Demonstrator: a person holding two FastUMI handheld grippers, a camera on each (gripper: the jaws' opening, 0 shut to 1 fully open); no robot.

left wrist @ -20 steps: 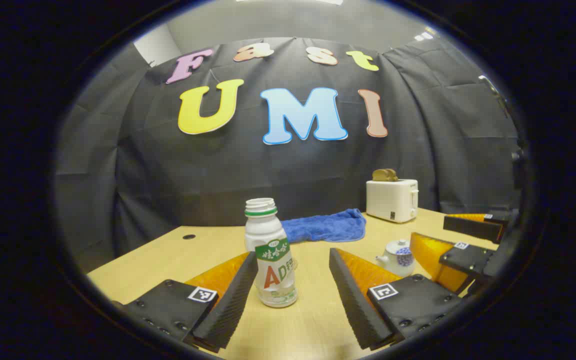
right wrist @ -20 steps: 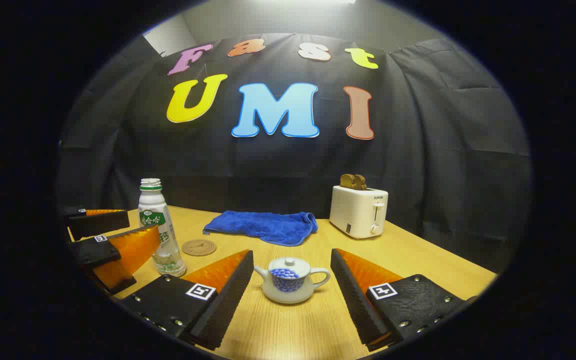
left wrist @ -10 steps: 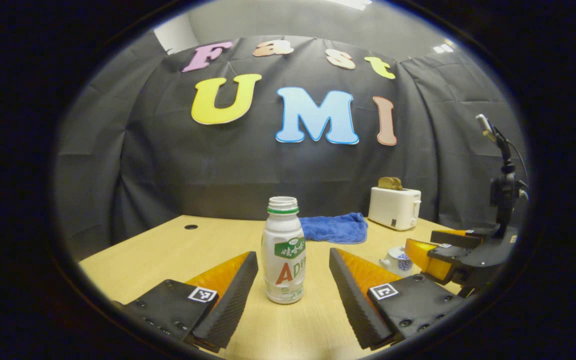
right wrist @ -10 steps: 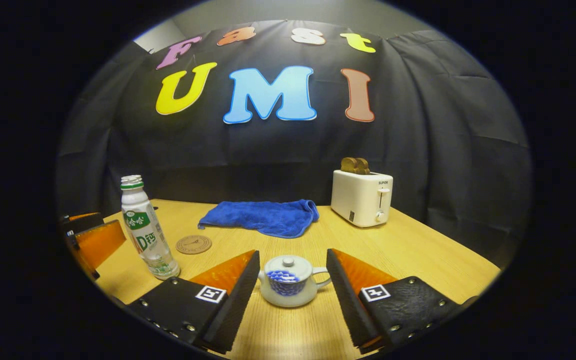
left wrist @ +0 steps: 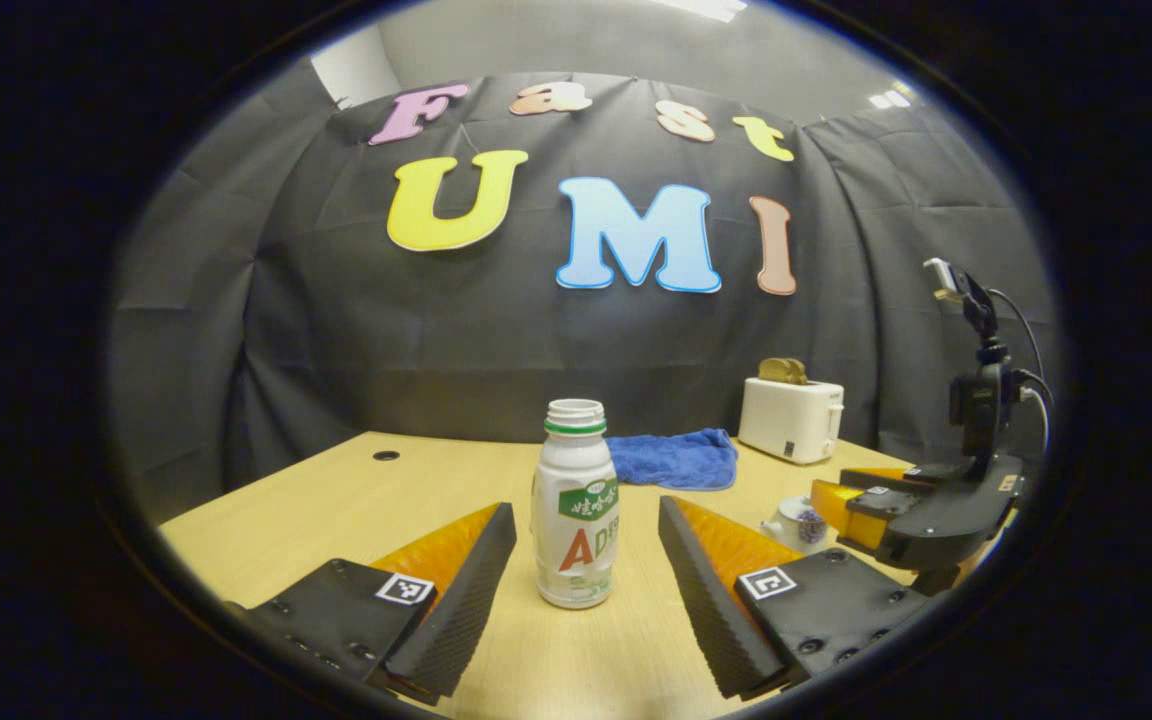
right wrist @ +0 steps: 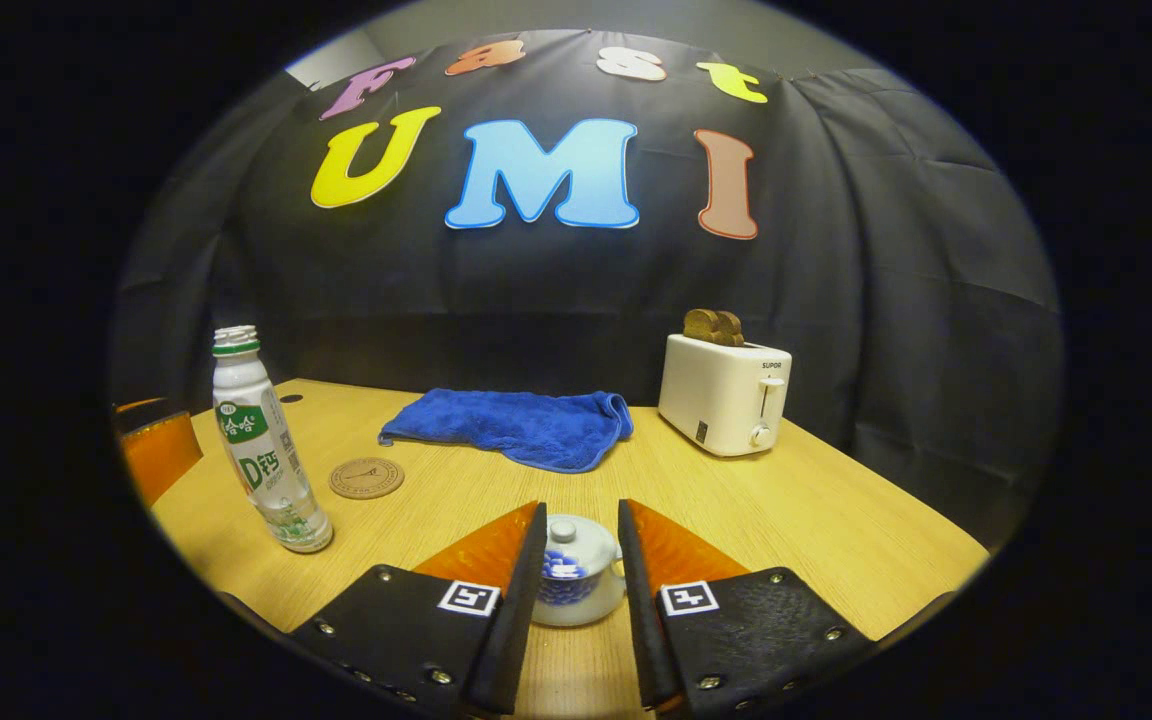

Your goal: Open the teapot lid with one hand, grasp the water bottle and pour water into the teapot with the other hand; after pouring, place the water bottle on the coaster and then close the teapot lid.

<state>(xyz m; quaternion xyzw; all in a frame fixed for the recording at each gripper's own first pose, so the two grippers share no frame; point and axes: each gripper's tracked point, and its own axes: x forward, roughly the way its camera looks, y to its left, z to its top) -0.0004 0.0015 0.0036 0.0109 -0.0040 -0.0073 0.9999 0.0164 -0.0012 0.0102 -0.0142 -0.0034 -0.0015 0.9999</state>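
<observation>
A white, uncapped water bottle (left wrist: 576,510) stands upright on the wooden table (left wrist: 336,510). It sits between the fingers of my left gripper (left wrist: 586,512), which is open and not touching it. In the right gripper view the bottle (right wrist: 261,450) stands at the left, beside a round cork coaster (right wrist: 366,477). A small white teapot with a blue pattern (right wrist: 576,590) sits with its lid (right wrist: 576,540) on. My right gripper (right wrist: 581,508) straddles the lid with a narrow gap and is not pressing on the knob. In the left gripper view the right gripper (left wrist: 841,490) partly hides the teapot (left wrist: 791,520).
A blue towel (right wrist: 511,425) lies at the back of the table. A white toaster (right wrist: 726,395) holding bread stands to its right. One of the left gripper's fingers (right wrist: 161,450) shows at the left edge. A small hole (left wrist: 386,455) marks the table's far left.
My right gripper has moved forward over the teapot, and its fingers have drawn in from wide apart to close beside the lid. The left gripper has hardly moved around the bottle.
</observation>
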